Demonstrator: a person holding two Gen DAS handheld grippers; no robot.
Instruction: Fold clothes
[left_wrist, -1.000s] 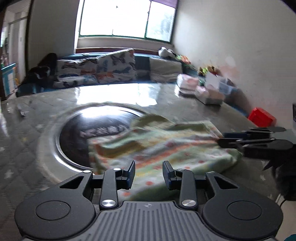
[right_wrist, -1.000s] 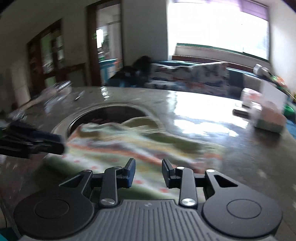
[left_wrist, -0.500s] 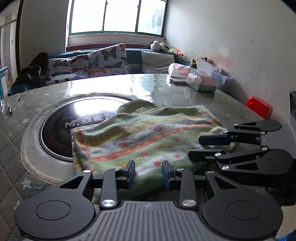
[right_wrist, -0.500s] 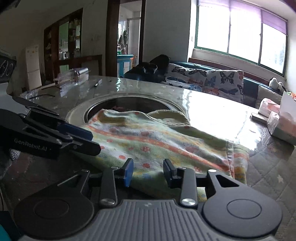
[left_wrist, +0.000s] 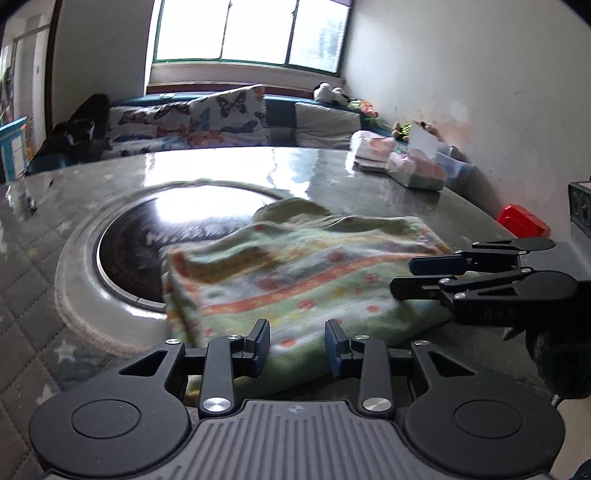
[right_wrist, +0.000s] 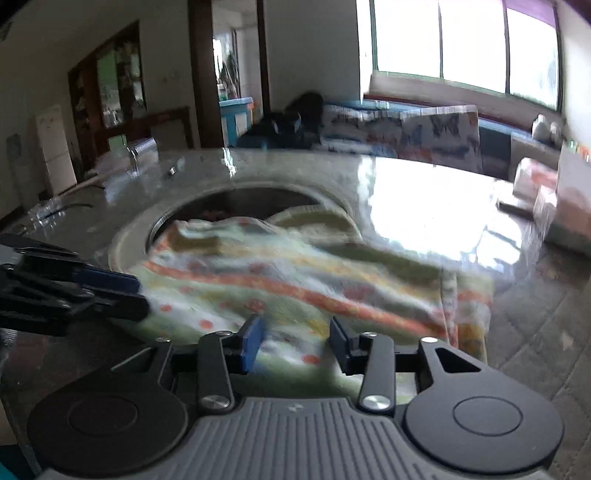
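A striped, flower-dotted garment (left_wrist: 295, 280) lies rumpled on the counter (left_wrist: 373, 184), its far part over a round dark inset (left_wrist: 129, 247), its long axis running side to side between the two tools. The left hand-held gripper (left_wrist: 297, 341) hovers just before the near hem, jaws partly apart and empty. The right hand-held gripper (right_wrist: 295, 341), jaws just opening and also empty, faces the cloth's right end; neither is clearly nearer.

A folded cloth (left_wrist: 295, 273) lies on the table (left_wrist: 332, 177), its far left corner over the round inset plate (left_wrist: 136, 240). Packets (left_wrist: 399, 162) sit at the table's far right edge. Behind the table, cushions (left_wrist: 225, 118) line a bench under the window (left_wrist: 251, 29).
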